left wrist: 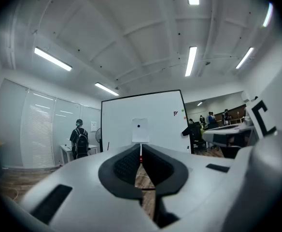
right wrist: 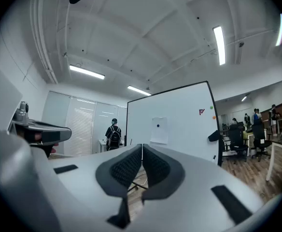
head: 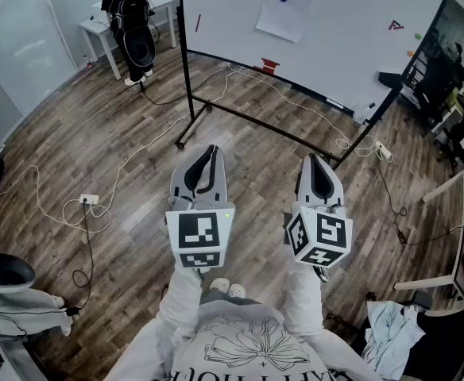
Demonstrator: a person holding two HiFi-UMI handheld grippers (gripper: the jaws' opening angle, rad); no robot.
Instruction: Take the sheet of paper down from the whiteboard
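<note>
Cables (head: 291, 100) trail below whiteboard (head: 335, 38); person (head: 133, 22) left of it. Sheet of paper (head: 284, 13) hangs there, well beyond left hand-held gripper (head: 210, 149) and right hand-held gripper (head: 311, 159), both clenched, empty.

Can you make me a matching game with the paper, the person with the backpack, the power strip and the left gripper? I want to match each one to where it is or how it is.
Things:
1 paper
2 person
3 power strip
4 left gripper

Matches:
a shut, holding nothing
b on the floor
c on the whiteboard
d by the table

Pairs: 1-c, 2-d, 3-b, 4-a
</note>
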